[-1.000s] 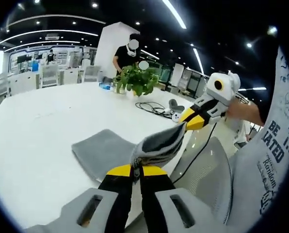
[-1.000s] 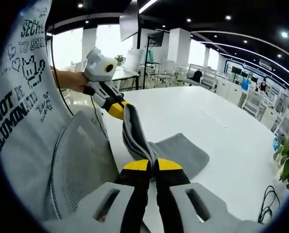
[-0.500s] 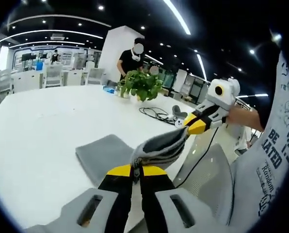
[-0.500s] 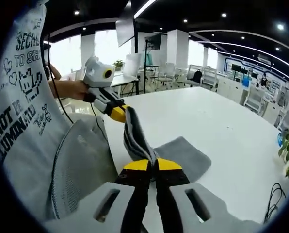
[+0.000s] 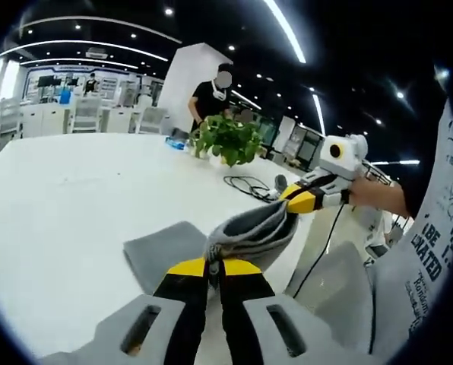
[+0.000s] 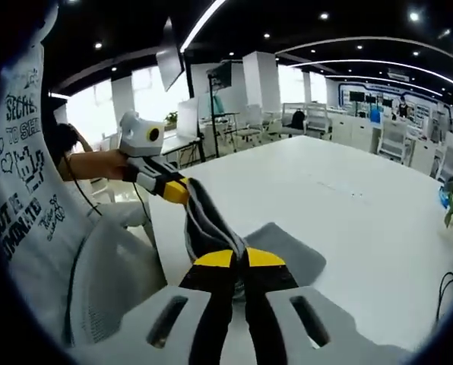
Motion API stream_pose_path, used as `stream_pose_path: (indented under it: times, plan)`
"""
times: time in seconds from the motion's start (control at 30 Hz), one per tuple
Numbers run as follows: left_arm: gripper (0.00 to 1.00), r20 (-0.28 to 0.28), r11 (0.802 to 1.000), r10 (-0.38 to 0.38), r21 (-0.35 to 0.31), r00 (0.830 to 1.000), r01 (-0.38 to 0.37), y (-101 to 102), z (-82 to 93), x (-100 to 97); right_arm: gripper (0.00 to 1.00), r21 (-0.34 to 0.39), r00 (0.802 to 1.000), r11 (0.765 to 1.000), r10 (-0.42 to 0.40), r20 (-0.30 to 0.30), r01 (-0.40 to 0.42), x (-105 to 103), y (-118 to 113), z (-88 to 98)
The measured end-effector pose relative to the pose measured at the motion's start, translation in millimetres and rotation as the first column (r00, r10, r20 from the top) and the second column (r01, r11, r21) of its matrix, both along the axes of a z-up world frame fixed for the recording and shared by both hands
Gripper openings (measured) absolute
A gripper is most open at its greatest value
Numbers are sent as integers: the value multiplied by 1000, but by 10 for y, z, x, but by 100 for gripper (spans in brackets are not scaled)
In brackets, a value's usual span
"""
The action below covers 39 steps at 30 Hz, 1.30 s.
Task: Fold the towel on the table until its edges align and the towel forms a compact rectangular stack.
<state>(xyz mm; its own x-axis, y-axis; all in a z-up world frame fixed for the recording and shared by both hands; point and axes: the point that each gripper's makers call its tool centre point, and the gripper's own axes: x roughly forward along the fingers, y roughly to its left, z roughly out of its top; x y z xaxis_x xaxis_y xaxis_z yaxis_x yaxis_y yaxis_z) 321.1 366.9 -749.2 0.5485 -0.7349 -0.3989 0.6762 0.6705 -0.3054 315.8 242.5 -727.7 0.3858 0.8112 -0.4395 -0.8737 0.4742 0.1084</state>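
In the left gripper view, the left gripper point(image 5: 213, 268) with black jaws and yellow tips is clamped together on 1 corner of the soft grey cloth towel point(image 5: 166, 251), whose lifted edge runs as a bunched, sagging band up and to the right to the right gripper point(image 5: 290, 201), which is likewise closed on the other corner. The rest of the towel lies flat on the wide white counter point(image 5: 59, 198), near the counter's edge closest to the person. Farther along the counter stand a leafy green potted plant point(image 5: 228, 139) and a coil of black cable point(image 5: 249, 185), well apart from the towel. A person in a black top point(image 5: 209, 96) stands behind the plant. At the right of this view are the holder's hand point(image 5: 375, 196) behind the right gripper and a grey printed shirt point(image 5: 439, 251). In the right gripper view, the right gripper point(image 6: 238, 260) pinches the towel point(image 6: 283, 251) at its yellow tips, and the raised fold climbs to the left gripper point(image 6: 179, 192), held by a hand point(image 6: 97, 163); the flat part of the towel spreads on the counter point(image 6: 348, 198) just right of the jaws. A pale mesh chair back point(image 6: 112, 277) sits between the counter edge and the shirt point(image 6: 21, 190).
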Motion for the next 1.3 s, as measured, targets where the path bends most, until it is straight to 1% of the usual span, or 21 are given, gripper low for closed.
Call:
stream_pose_path:
  times: [0.13,0.2,0.3,0.37,0.4,0.43,0.47,0.5,0.53,0.57,0.67,0.7,0.73,0.8,0.93,1.03,1.07,1.23,1.3]
  plan:
    - [5,-7,1000,4,-12,1000,-4,17,0,120,2,8,1000,1000,-3,-27,3,128,5,-22]
    - [5,-22,999,-5,-37,1000,5,11,-23,177,2,4,999,1000,-1,-42,1,199,-1,-44]
    - [5,-45,997,11,-74,999,-14,16,-66,290,2,23,997,1000,-19,-72,21,329,-14,-79]
    - [5,-65,995,29,-90,997,-35,19,-100,363,2,49,994,998,-32,-108,38,421,-5,-123]
    - [5,-66,995,37,-87,997,-42,23,-124,403,3,57,993,998,-30,-117,37,442,2,-138]
    - [5,-71,995,44,-85,997,-50,30,-148,430,3,83,990,995,-51,-131,62,491,7,-145]
    - [5,-80,995,51,-85,995,-58,38,-173,454,3,97,989,993,-53,-138,67,498,16,-142]
    - [5,-86,995,57,-83,995,-64,44,-197,474,4,132,986,988,-55,-160,77,512,36,-143]
    - [5,-91,994,65,-79,994,-72,55,-230,493,4,155,982,982,-82,-170,109,551,27,-143]
    - [5,-93,994,71,-79,993,-78,63,-253,510,4,176,981,977,-90,-174,121,561,32,-136]
    - [5,-112,990,100,-84,989,-110,96,-326,547,3,233,967,964,-70,-243,128,488,51,-164]
    - [5,-115,990,105,-87,988,-115,102,-340,555,6,247,961,960,-60,-268,129,459,56,-178]
    - [5,-125,988,109,-93,986,-121,108,-358,559,9,252,950,955,-76,-302,156,446,42,-223]
    - [5,-129,987,112,-97,985,-125,111,-379,562,15,254,944,952,-81,-321,169,413,33,-292]
    - [5,-132,989,108,-91,985,-121,101,-388,538,18,277,945,949,-59,-322,154,323,82,-304]
    - [5,-133,988,109,-92,985,-121,99,-387,530,30,276,951,953,-32,-307,121,268,127,-292]
    - [5,-134,988,110,-91,985,-123,102,-386,530,33,265,961,960,-17,-276,93,262,124,-294]
    - [5,-135,989,108,-90,985,-121,110,-389,524,34,225,977,974,38,-212,10,191,148,-322]
    - [5,-134,989,107,-86,985,-119,112,-387,515,31,202,984,979,38,-176,-2,196,147,-345]
